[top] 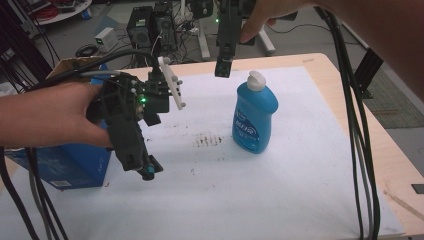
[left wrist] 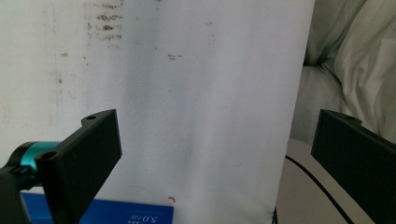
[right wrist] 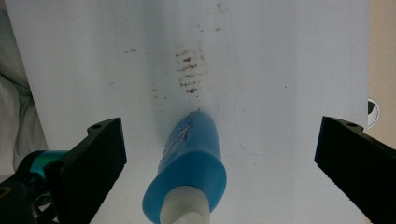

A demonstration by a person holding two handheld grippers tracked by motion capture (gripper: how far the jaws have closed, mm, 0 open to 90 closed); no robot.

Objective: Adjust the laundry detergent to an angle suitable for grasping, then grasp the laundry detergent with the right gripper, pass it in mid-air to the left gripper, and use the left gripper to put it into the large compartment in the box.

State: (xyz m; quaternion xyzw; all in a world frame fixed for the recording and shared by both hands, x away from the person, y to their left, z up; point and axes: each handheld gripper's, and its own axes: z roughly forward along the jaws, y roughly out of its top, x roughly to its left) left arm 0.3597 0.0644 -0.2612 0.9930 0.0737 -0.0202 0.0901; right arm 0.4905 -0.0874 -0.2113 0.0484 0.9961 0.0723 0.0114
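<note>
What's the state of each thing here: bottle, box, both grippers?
Blue bottle: upright on the white sheet, white cap on, not gripped.
Blue box: resting at the table's left edge, untouched.
Left gripper: open, empty, above the sheet.
Right gripper: open, poised above the bottle's cap, not touching it.

The high view looks forward and down over the white-covered surface (top: 300, 150). The right gripper view stares steeply down, close above the blue plastic bottle (right wrist: 191, 163) at 6 o'clock; both share the dark smudges (top: 207, 140), probably also the left gripper view's.
</note>
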